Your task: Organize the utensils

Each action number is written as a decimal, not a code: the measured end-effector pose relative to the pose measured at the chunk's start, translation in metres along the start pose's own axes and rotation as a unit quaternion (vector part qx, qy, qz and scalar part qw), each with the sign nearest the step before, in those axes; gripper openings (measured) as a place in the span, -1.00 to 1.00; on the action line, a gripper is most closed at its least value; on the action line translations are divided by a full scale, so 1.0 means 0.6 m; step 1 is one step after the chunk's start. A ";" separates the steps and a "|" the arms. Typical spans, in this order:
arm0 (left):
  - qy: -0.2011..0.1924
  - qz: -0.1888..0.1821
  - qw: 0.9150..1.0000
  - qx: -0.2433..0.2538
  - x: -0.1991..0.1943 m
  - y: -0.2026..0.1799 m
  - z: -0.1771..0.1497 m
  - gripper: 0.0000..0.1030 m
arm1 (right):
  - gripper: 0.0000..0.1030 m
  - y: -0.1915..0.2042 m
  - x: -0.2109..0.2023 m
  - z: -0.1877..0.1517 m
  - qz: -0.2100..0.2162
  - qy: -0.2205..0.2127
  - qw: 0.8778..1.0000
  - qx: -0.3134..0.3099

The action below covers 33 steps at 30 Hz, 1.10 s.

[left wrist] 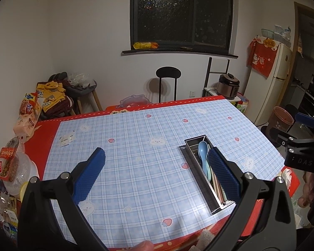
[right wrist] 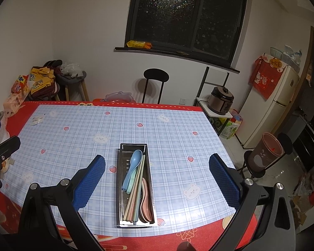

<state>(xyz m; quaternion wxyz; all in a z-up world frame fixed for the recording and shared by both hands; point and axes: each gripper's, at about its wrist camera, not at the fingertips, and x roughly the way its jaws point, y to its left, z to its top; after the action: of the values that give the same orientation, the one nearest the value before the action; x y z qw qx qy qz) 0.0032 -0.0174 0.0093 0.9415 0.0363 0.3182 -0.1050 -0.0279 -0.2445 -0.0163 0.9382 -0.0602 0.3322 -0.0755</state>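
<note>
A rectangular shiny metal tray is seen at lower centre on the blue-checked desk, filled with a light blue plastic spoon, pastel chopsticks and pink spoons. Both the left tool and the right tool are held wide, empty.

- The room is dim, lit from above.
- The window is dark.
- The chair throws a soft wall shadow.
- Edges bend and go black.
</note>
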 end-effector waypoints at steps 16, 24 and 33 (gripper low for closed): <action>0.010 -0.001 1.000 -0.002 0.009 -0.002 -0.003 0.89 | 0.89 -0.004 0.011 0.000 -0.005 0.008 1.000 0.002; 0.013 0.000 1.000 -0.004 0.012 -0.002 -0.005 0.89 | 0.89 -0.005 0.017 0.002 -0.006 0.012 1.000 -0.004; 0.013 0.000 1.000 -0.004 0.013 -0.001 -0.004 0.89 | 0.89 -0.003 0.020 0.000 -0.006 0.013 1.000 -0.002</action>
<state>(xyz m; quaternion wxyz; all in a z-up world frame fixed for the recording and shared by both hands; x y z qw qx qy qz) 0.0074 -0.0191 0.0028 0.9375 0.0338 0.3304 -0.1037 -0.0188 -0.2485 -0.0233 0.9333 -0.0632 0.3440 -0.0812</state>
